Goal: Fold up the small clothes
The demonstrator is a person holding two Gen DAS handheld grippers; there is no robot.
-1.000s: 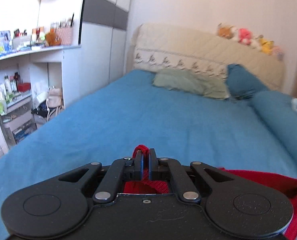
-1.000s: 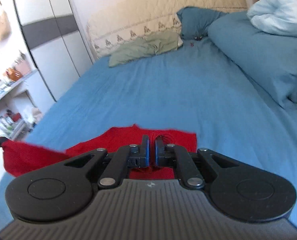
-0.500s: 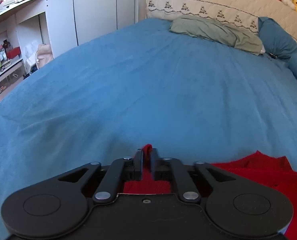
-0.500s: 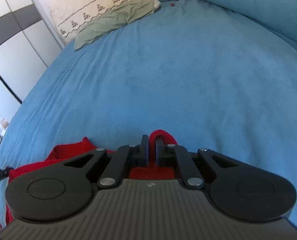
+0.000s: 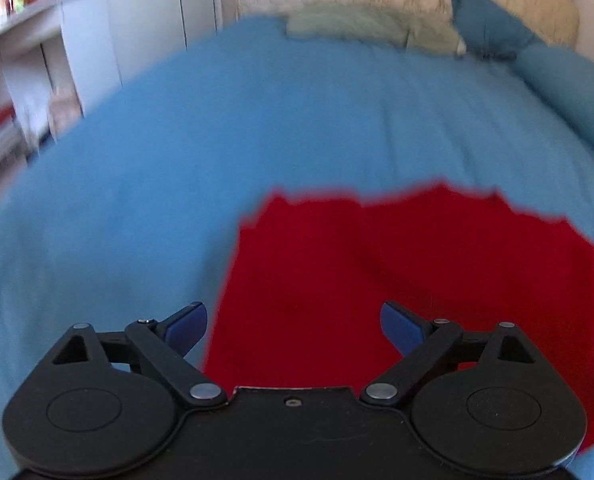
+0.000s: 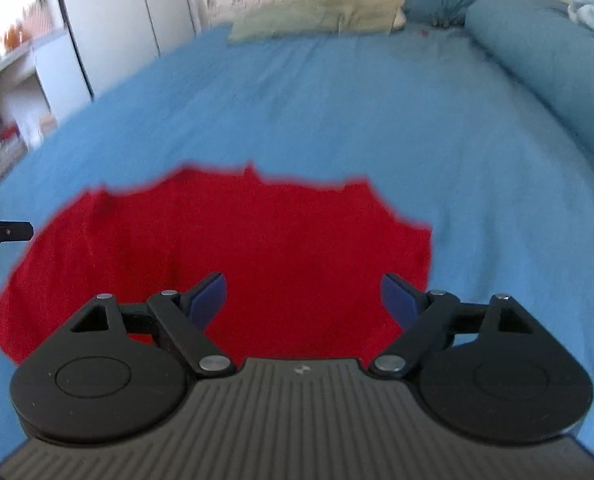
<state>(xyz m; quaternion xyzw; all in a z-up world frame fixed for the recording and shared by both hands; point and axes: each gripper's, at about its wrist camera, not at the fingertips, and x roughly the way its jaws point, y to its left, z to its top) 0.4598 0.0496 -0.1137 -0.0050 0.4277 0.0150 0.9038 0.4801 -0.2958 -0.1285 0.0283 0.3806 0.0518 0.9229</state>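
Red garment (image 5: 409, 264) flat on blue bedspread (image 5: 257, 120) | both grippers – left (image 5: 293, 326), right (image 6: 304, 298) – spread wide

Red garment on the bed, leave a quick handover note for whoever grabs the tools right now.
Left tool: open, empty, above the garment's left edge.
Right tool: open, empty, above the garment's right part.
Red garment: lying spread on the blue bedsheet, far edge uneven.
Done: garment laid down and let go.
Left: whether any fold is made can't be told through the blur; check, then fold.
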